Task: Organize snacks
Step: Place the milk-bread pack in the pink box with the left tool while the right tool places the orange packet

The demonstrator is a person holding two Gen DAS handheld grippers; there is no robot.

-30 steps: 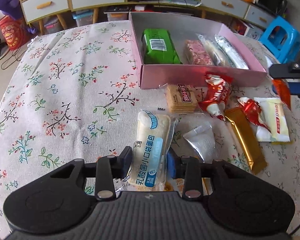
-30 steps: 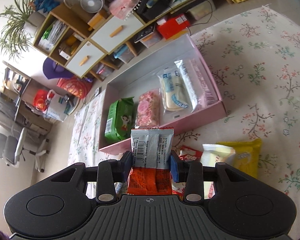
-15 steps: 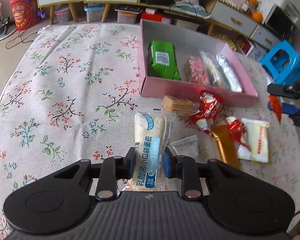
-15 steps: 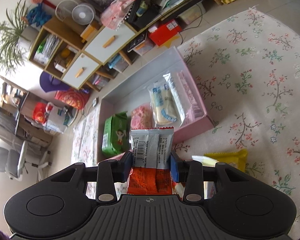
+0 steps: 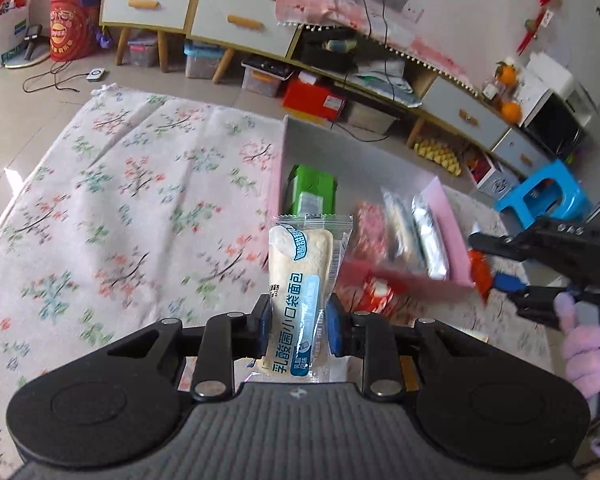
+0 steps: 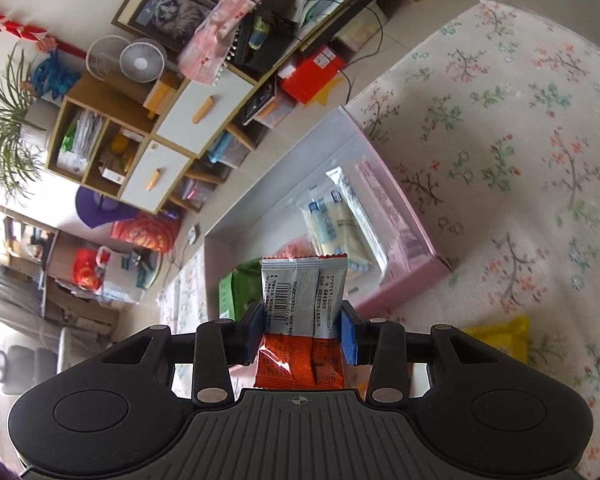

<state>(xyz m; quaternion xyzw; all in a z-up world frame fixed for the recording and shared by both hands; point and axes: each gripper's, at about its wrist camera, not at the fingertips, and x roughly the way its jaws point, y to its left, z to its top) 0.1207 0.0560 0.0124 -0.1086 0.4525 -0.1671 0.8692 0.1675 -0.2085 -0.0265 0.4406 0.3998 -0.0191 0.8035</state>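
Observation:
My left gripper [image 5: 296, 326] is shut on a white bread packet [image 5: 300, 280] with blue lettering, lifted clear of the floral cloth [image 5: 120, 216]. Beyond it lies the pink box [image 5: 452, 232] holding a green packet [image 5: 312, 194], a pink snack and clear-wrapped bread. In the right wrist view my right gripper [image 6: 304, 330] is shut on an orange and silver snack packet [image 6: 302, 304], held in front of the pink box [image 6: 412, 240]. The right gripper [image 5: 504, 268] also shows at the right edge of the left wrist view, with the orange packet [image 5: 480, 270] between its fingers.
Red-wrapped snacks [image 5: 376, 292] lie blurred on the cloth in front of the box. A yellow packet [image 6: 500, 336] lies near the right gripper. Behind the table are drawers and shelves [image 5: 204, 16], a blue stool [image 5: 544, 196] and floor clutter.
The left gripper closed on the bread packet and lifted it off the cloth, tilting it up. The right gripper, holding the orange packet, shifted sideways toward the box.

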